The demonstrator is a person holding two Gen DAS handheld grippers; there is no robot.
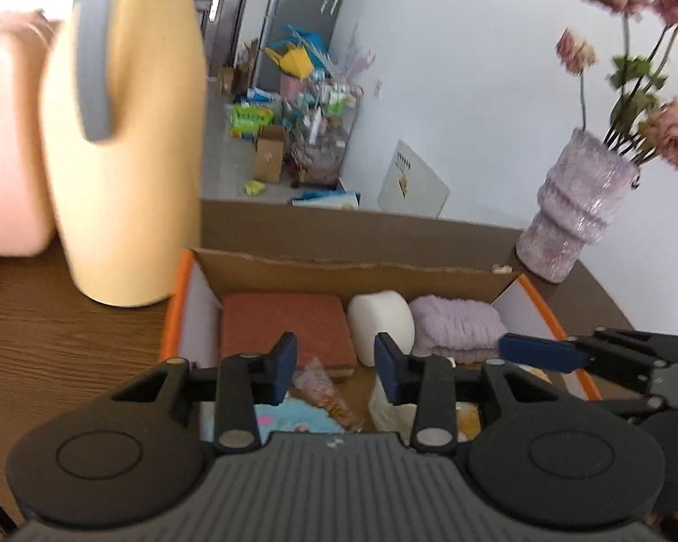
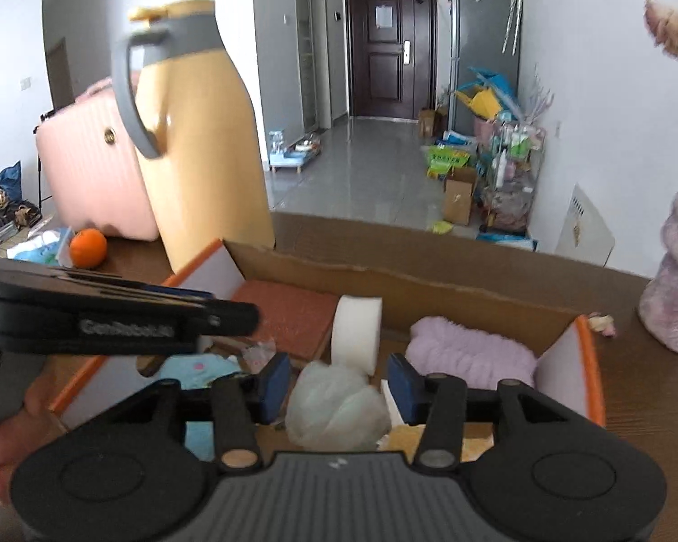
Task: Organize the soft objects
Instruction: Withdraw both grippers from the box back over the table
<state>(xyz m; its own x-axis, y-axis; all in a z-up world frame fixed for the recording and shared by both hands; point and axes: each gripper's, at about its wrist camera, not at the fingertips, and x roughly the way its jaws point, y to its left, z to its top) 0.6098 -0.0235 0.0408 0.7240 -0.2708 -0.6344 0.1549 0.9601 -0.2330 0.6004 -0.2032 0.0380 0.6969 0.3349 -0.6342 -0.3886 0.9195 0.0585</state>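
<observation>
Sitting on the brown wooden table (image 1: 45, 338), the open cardboard box with orange-edged flaps (image 1: 339, 271) holds the soft things: a flat rust-red square pad (image 1: 289, 329) at the back left, an upright white foam disc (image 1: 379, 325) beside it, and a folded lilac fluffy towel (image 1: 456, 325) at the back right. Nearer lie a pale white mesh puff (image 2: 334, 406), a light-blue plush piece (image 2: 199, 370) and something yellow (image 2: 407, 440).

Both tools hover over the box's near side. The left gripper (image 1: 334, 361) stands spread with nothing pinched; the right gripper (image 2: 339, 384) is spread too, the puff below between its pads, no pressing visible.

A tall yellow jug with grey handle (image 2: 203, 135) crowds the left flap; a ribbed lilac vase of pink flowers (image 1: 574, 207) stands off the right corner.
</observation>
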